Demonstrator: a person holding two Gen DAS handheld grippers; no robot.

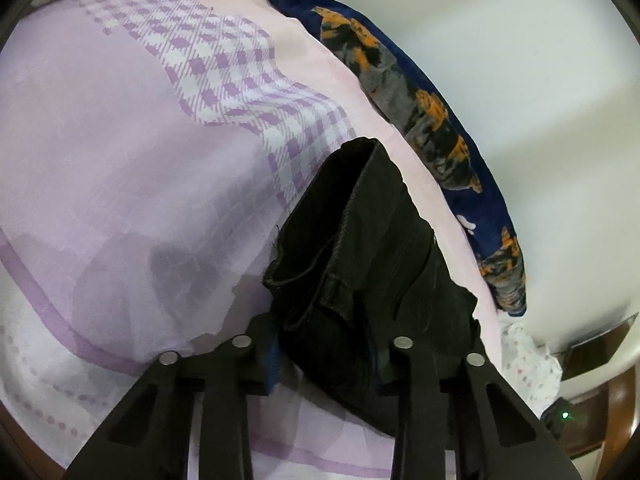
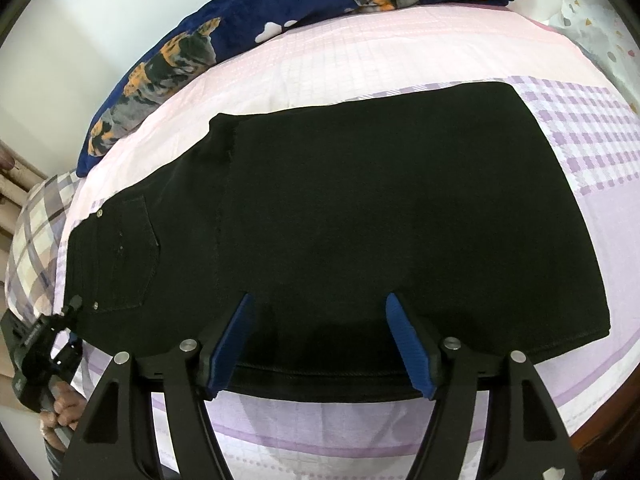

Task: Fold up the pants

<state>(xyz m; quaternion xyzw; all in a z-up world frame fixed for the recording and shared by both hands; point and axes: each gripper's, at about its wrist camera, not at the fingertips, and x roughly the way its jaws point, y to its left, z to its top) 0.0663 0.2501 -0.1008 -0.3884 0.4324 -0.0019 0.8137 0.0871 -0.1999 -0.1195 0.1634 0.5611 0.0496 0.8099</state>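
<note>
Evidently the black jeans [image 2: 360, 216] lie flattened on the bed [image 2: 400, 60], already doubled leg over leg, with the back pocket [image 2: 132, 256] at the waist end and a hem at the far opposite end. At the waist end the left claw [image 1: 324, 356] has its fingers closed around a bunched wad of waistband denim, lifted slightly off the checked purple sheet [image 1: 120, 140], likely so that end can be carried over toward the hems for the next fold. The right claw [image 2: 320, 340] sits spread wide with its blue pads [image 2: 408, 344] astride the near long edge of the jeans, gripping nothing; it seems placed there either to pin the cloth or to take a grasp at mid-length. Beyond the jeans, along the wall, a navy printed blanket [image 2: 240, 20] lies bunched, well clear of the fold area.
</note>
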